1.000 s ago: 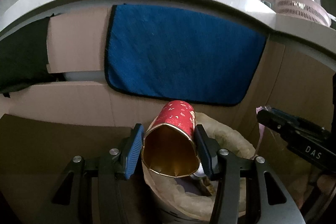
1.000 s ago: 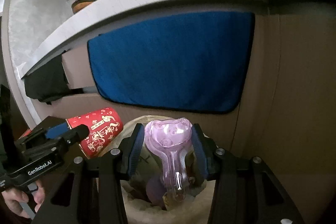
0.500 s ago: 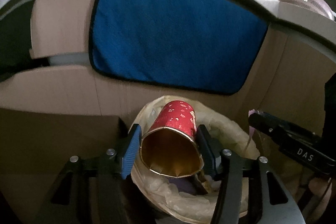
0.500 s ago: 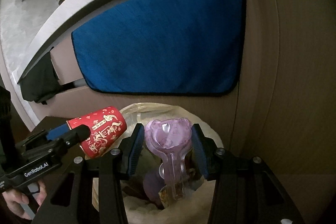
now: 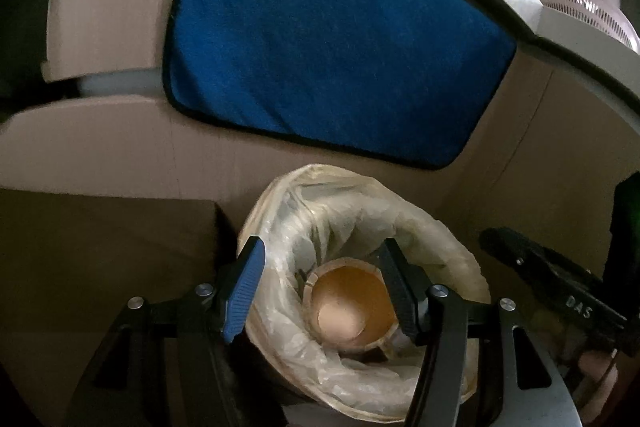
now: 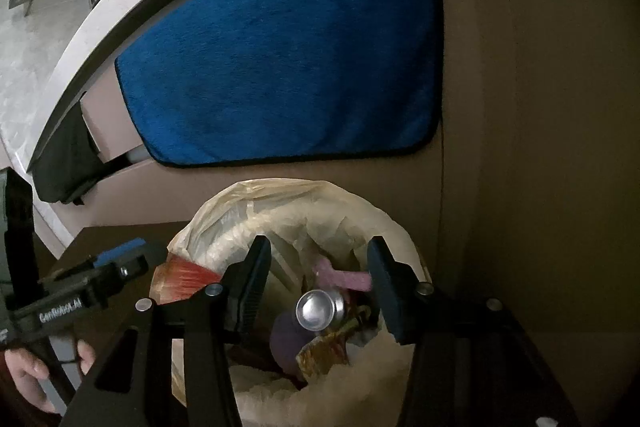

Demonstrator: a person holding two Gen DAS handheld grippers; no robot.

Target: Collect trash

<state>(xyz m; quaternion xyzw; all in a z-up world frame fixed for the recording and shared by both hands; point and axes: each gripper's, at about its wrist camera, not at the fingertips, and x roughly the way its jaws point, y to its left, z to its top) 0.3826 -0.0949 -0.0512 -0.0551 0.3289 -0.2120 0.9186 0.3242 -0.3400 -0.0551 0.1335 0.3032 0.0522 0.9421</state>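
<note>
Left wrist view: the left claw [image 5: 320,291] stands wide over the lined bin [image 5: 280,211], and its jaws have just been opening. The paper cup [image 5: 348,307] now lies below and between the fingers, mouth toward the camera, inside the bag; its rim sits close against the right-hand finger, though in this dim light I cannot be sure whether it touches. Nothing is gripped.

In the right wrist view the right claw [image 6: 316,279] has also just been spreading its jaws and holds nothing. The pink plastic piece [image 6: 344,277] lies beneath it among the rubbish, just inside the right-hand finger, with a metal can [image 6: 320,309] lower and nearer the middle. The cup's red side shows through the liner to the left of this claw.

To finish the drop cleanly, I would keep both claws spread and lift them straight up and back, so no finger catches the loose liner or drags the cup out. The blue towel [image 5: 328,39] hangs ahead and above both claws, well clear.
</note>
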